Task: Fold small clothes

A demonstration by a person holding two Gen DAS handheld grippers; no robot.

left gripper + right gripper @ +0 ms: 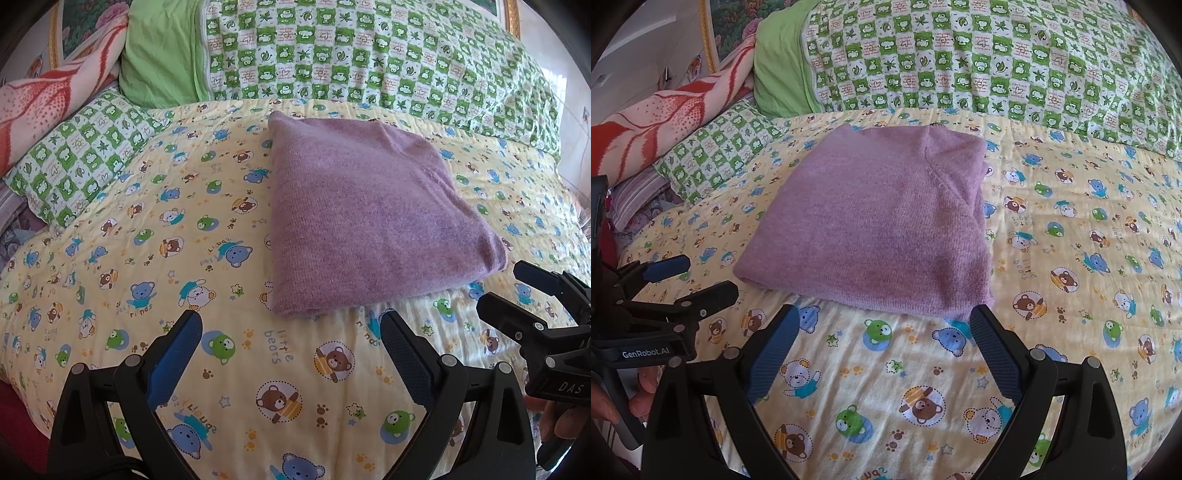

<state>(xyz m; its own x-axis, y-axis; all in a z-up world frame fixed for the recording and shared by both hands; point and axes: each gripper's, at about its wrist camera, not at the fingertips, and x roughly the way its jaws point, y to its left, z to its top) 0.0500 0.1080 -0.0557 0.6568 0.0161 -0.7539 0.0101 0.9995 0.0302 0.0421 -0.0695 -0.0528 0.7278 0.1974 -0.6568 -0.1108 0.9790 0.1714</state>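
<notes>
Folded into a neat, thick rectangle: purple knit garment (365, 218), lying flat on the yellow bear-print quilt (229, 369) of the bed, roughly mid-quilt, ribbed edge toward the cameras. Seam line visible near the far right corner in the right wrist view (879, 221).

Just short of the garment's near edge, not touching it: left gripper (291, 332), jaws spread wide, blue pads facing inward, nothing between them. Same for the right gripper (884, 328): jaws wide, empty, hovering over bare quilt before the garment's front edge.

At the right margin of the left wrist view, the right gripper seen from the side (517, 291), jaws apart, fingers of a hand (561, 424) wrapped under its handle. At the left margin of the right wrist view, the left gripper likewise (698, 277), jaws apart.

Behind the garment, along the head of the bed: green checked pillow (369, 51), plain green cloth (162, 55) beside it, a red-and-pink blanket (48, 96) farther left.
</notes>
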